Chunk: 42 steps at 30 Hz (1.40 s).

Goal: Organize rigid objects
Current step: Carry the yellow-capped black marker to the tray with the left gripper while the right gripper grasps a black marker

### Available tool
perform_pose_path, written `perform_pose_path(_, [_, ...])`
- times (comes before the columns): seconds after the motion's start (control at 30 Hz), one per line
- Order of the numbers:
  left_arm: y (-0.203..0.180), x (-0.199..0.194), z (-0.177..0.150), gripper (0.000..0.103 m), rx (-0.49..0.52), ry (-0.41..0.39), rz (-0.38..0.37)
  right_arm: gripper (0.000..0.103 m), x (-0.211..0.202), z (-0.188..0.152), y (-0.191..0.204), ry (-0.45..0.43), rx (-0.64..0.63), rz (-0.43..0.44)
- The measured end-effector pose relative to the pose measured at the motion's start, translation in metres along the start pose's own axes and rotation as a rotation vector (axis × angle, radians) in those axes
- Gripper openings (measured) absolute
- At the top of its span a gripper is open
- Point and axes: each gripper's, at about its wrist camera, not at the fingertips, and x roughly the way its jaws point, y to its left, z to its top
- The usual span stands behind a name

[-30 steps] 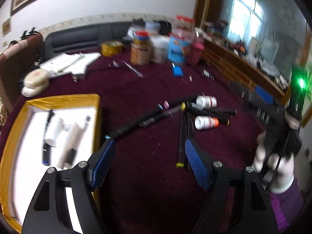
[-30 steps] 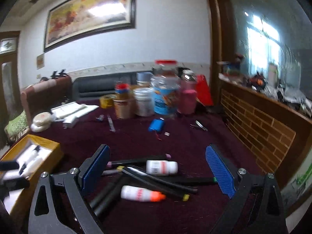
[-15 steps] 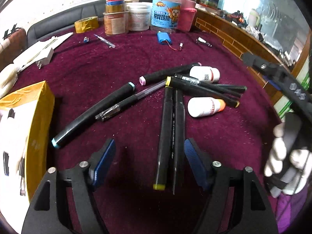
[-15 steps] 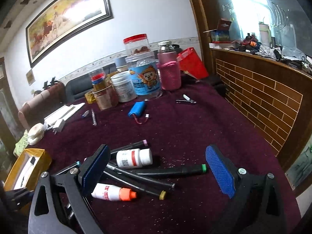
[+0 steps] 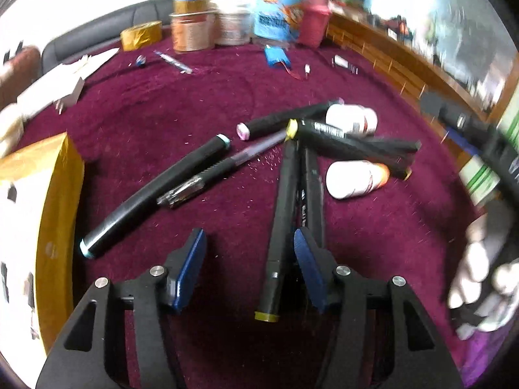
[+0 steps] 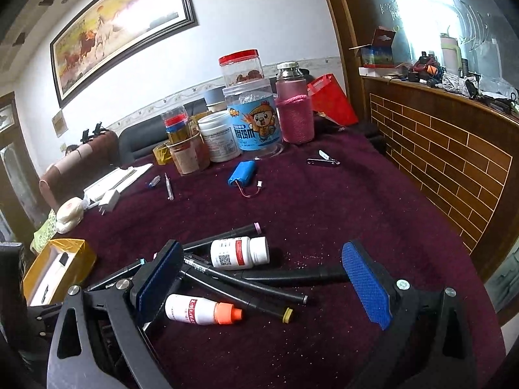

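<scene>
Lowered since a second ago, the left gripper (image 5: 248, 272) is closing around the yellow-capped marker (image 5: 281, 223), pads not yet touching; its length runs away from the camera. Only the right wrist view shows the right gripper (image 6: 262, 283), wide open over the pile.

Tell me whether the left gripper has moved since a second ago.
Yes. The left gripper has come forward and down toward the pile of pens; the yellow-tipped marker now lies between its closing jaws, and the gold box has slid toward the frame's left edge.
</scene>
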Motion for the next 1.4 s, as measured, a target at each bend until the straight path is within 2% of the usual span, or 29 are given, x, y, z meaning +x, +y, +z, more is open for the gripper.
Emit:
perform_pose_path(0.07, [-0.008,0.003,0.002,0.055,0.035,-0.034,0.044,0.096,0.001,-0.001,0.001,0.002,-0.005,-0.004])
perform_pose_path(0.17, [-0.008,0.012,0.013,0.054,0.015,-0.044,0.034,0.096,0.000,-0.002,0.003,-0.004,-0.015,-0.014])
perform_pose_path(0.2, [-0.009,0.012,0.013,0.049,0.024,-0.049,0.034,0.096,0.001,-0.002,0.004,-0.004,-0.018,-0.018])
perform_pose_path(0.27, [-0.016,0.008,0.009,0.014,0.060,-0.059,-0.005,0.096,0.003,-0.003,0.004,0.001,-0.024,-0.026])
perform_pose_path(0.3, [-0.017,0.005,0.006,0.011,0.070,-0.056,-0.011,0.096,0.004,-0.003,0.004,0.007,-0.026,-0.029])
perform_pose_path(0.43, [-0.010,-0.013,-0.014,0.011,0.025,-0.030,-0.094,0.096,0.009,-0.004,0.003,0.028,-0.030,-0.037])
perform_pose_path(0.5, [0.003,-0.027,-0.030,0.012,-0.028,-0.017,-0.138,0.096,0.009,-0.005,0.003,0.030,-0.033,-0.042])
perform_pose_path(0.6, [0.010,-0.032,-0.041,0.012,-0.043,0.004,-0.144,0.096,0.010,-0.006,0.004,0.032,-0.038,-0.052])
perform_pose_path(0.67, [0.009,-0.030,-0.040,0.012,-0.053,-0.013,-0.139,0.096,0.012,-0.007,0.004,0.039,-0.044,-0.059])
perform_pose_path(0.7, [0.006,-0.029,-0.037,0.014,-0.049,-0.023,-0.129,0.096,0.013,-0.008,0.006,0.044,-0.052,-0.066])
perform_pose_path(0.77, [-0.001,-0.025,-0.033,0.026,-0.021,-0.044,-0.122,0.096,0.015,-0.010,0.008,0.047,-0.069,-0.082])
perform_pose_path(0.8, [-0.005,-0.024,-0.030,0.026,-0.006,-0.044,-0.120,0.096,0.016,-0.011,0.010,0.046,-0.078,-0.093])
perform_pose_path(0.83, [-0.004,-0.024,-0.030,0.023,-0.011,-0.043,-0.135,0.096,0.016,-0.012,0.011,0.044,-0.091,-0.106])
perform_pose_path(0.87, [0.000,-0.024,-0.031,0.013,-0.025,-0.042,-0.167,0.096,0.015,-0.013,0.012,0.040,-0.095,-0.110])
perform_pose_path(0.93, [0.013,-0.030,-0.037,0.013,-0.071,-0.033,-0.225,0.096,0.012,-0.013,0.013,0.032,-0.094,-0.114])
perform_pose_path(1.0, [0.024,-0.044,-0.044,0.013,-0.089,-0.064,-0.235,0.096,0.005,-0.013,0.015,0.062,-0.082,-0.079])
perform_pose_path(1.07, [0.032,-0.057,-0.048,0.013,-0.104,-0.091,-0.246,0.096,-0.006,-0.017,0.024,0.104,-0.080,-0.002])
perform_pose_path(1.13, [0.042,-0.071,-0.051,0.013,-0.128,-0.122,-0.275,0.096,-0.009,-0.026,0.041,0.189,-0.110,0.085])
perform_pose_path(1.23, [0.052,-0.092,-0.058,0.013,-0.155,-0.175,-0.310,0.095,-0.001,-0.038,0.065,0.289,-0.161,0.131])
perform_pose_path(1.27, [0.057,-0.101,-0.062,0.013,-0.161,-0.195,-0.324,0.094,0.002,-0.042,0.072,0.304,-0.175,0.129])
perform_pose_path(1.33, [0.064,-0.111,-0.066,0.013,-0.173,-0.215,-0.338,0.080,0.011,-0.046,0.086,0.319,-0.212,0.106])
perform_pose_path(1.4, [0.077,-0.121,-0.072,0.013,-0.203,-0.234,-0.361,0.069,0.022,-0.050,0.098,0.345,-0.244,0.088])
